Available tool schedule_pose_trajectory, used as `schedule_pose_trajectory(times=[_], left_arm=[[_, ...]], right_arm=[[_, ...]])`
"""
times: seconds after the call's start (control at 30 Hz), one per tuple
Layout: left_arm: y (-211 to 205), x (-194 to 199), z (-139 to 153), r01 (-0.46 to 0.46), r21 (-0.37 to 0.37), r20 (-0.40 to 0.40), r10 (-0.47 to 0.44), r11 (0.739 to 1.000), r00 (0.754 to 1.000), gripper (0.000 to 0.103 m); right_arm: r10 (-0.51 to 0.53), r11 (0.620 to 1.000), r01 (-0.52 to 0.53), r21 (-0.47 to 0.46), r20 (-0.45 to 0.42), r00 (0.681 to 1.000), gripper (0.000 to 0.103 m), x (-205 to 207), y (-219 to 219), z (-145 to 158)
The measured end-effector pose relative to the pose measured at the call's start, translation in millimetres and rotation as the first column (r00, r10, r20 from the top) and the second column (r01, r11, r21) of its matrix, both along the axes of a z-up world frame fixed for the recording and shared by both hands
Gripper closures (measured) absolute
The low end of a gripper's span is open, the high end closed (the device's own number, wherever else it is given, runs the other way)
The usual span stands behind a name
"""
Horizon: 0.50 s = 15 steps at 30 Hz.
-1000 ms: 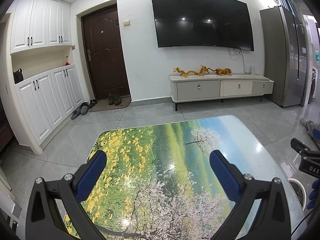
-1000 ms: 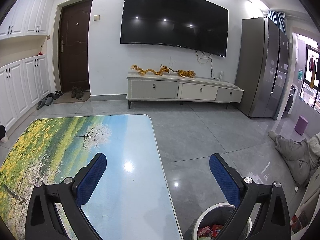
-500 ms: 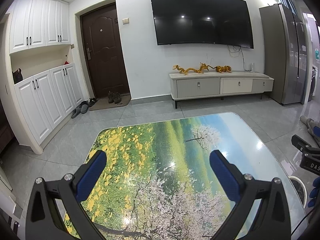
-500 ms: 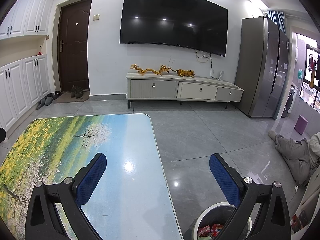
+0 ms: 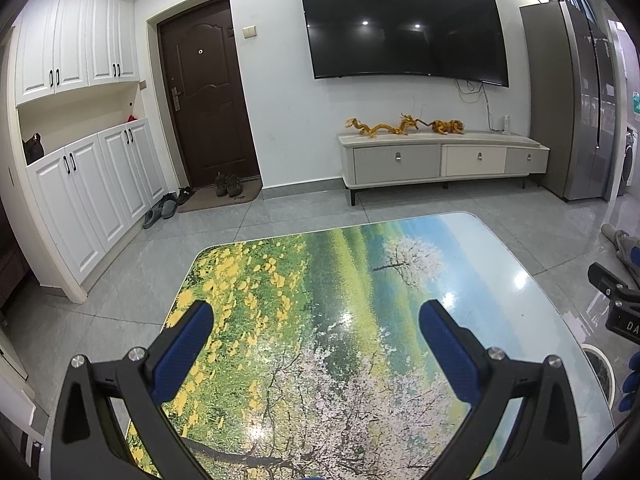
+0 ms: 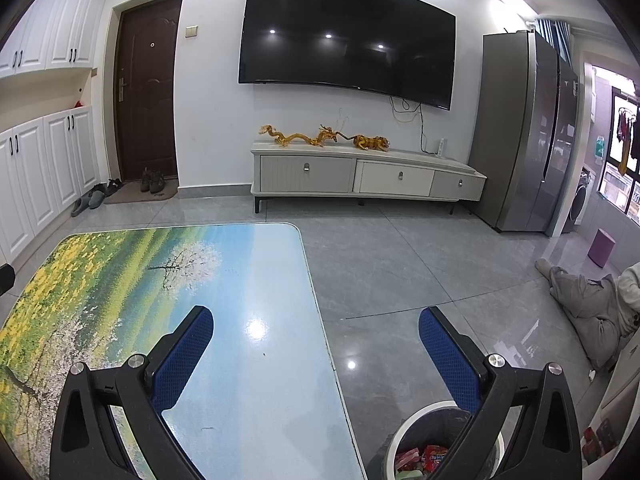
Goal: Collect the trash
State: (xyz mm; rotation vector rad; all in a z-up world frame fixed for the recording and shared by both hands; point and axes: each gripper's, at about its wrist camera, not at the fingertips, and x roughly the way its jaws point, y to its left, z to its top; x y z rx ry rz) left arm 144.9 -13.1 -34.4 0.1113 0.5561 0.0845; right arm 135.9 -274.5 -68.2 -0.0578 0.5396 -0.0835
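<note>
Below and just right of the right hand-held gripper (image 6: 316, 334), the trash bin (image 6: 408, 438) stands on the floor beside the counter (image 6: 256, 400), with colourful wrappers (image 6: 430, 454) already inside. Both hand-held grippers are spread wide and carry nothing; the left hand-held gripper (image 5: 316, 330) hovers over the bare, glossy counter. Over the last second the views have barely shifted, only drifting slightly. No trash shows on the counter, so the collecting looks finished or nearly so.
</note>
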Motion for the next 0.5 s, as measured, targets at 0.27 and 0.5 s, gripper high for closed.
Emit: schedule_pose_trajectory(times=[0.27,0.5], left_arm=[[0.8,-0.1,0.5,0.000,-0.003,0.000,0.000,1.000,1.000,0.000],[1.0,-0.1,0.2,-0.001,-0.003,-0.001,0.001,1.000,1.000,0.000]], right_arm=[[-0.001,1.000,0.001,0.000,-0.003,1.000,0.000,-0.3,0.1,-0.8],[-0.001,1.000,0.001,0.000,-0.004,1.000,0.000,-0.8,0.0,-1.0]])
